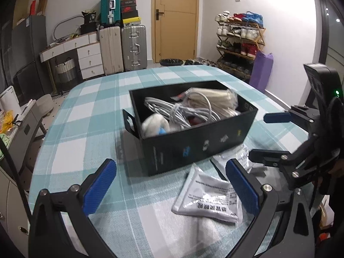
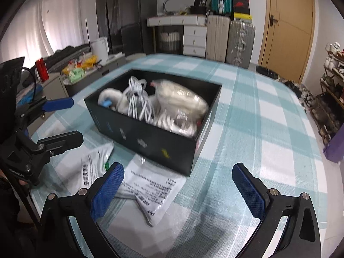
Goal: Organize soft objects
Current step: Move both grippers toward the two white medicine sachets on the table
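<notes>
Two flat white packets left on the table (image 1: 86, 111), near side of the black box (image 1: 193, 148). Box sits mid-table, already loaded: coiled white cable (image 1: 182, 111), bagged beige bundle (image 1: 215, 99), white soft item w/ blue bit at its left end.

Left gripper (image 1: 171, 185): fingers spread wide, nothing between them; hovers near edge of table, aimed at box. Right gripper (image 2: 178, 187): also wide open, empty, hanging over the packets.

Packet A (image 1: 207, 197) — printed pouch, lies flat on a white cloth patch, just near of box's front wall. Packet B (image 2: 154, 187) — thin printed plastic bag, one corner tucked against box base; seems to overlap its neighbour, can't tell exactly how.

Handling, our judgement: both light, limp, slick film. Will sag and fold when lifted; no breakage worry. Flat on cloth = hard to get a finger under. Best bet: pinch a raised edge or corner, e.g. the curled near corner of B, or A's near-left edge where it lifts off the cloth. Pinch firmly; film may slide out. Risk: catching tablecloth along w/ packet. Box is full-ish, so drop on top of the cable pile.
</notes>
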`<state>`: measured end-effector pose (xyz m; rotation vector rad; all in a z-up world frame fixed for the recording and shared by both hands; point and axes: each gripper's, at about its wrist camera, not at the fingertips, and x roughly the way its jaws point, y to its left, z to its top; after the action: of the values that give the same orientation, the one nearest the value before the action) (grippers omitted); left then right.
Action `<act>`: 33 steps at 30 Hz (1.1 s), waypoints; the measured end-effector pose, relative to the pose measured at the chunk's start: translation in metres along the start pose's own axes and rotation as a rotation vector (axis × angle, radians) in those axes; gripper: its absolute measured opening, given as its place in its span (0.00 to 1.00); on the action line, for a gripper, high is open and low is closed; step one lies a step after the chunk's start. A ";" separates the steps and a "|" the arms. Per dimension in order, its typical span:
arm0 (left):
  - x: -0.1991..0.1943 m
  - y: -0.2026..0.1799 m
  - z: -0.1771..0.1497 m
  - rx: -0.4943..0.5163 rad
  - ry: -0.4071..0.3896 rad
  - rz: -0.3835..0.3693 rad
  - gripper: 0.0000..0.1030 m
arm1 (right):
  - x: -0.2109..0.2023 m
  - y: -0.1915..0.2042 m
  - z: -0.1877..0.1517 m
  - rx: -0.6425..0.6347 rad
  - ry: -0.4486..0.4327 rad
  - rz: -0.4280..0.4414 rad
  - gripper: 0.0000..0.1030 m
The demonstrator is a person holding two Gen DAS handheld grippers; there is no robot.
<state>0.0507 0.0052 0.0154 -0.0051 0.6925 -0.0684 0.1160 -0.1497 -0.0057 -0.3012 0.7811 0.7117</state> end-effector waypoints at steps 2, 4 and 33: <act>0.001 -0.003 -0.002 0.016 0.008 -0.011 0.99 | 0.004 0.002 -0.001 0.002 0.017 0.003 0.99; 0.002 -0.008 -0.003 0.036 0.014 -0.021 0.99 | 0.007 0.004 -0.003 -0.003 0.030 0.005 0.99; 0.031 -0.021 -0.023 0.038 0.244 -0.056 0.99 | 0.021 0.009 -0.004 0.022 0.092 0.011 0.99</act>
<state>0.0581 -0.0175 -0.0215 0.0206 0.9346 -0.1378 0.1187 -0.1352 -0.0239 -0.3120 0.8784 0.7027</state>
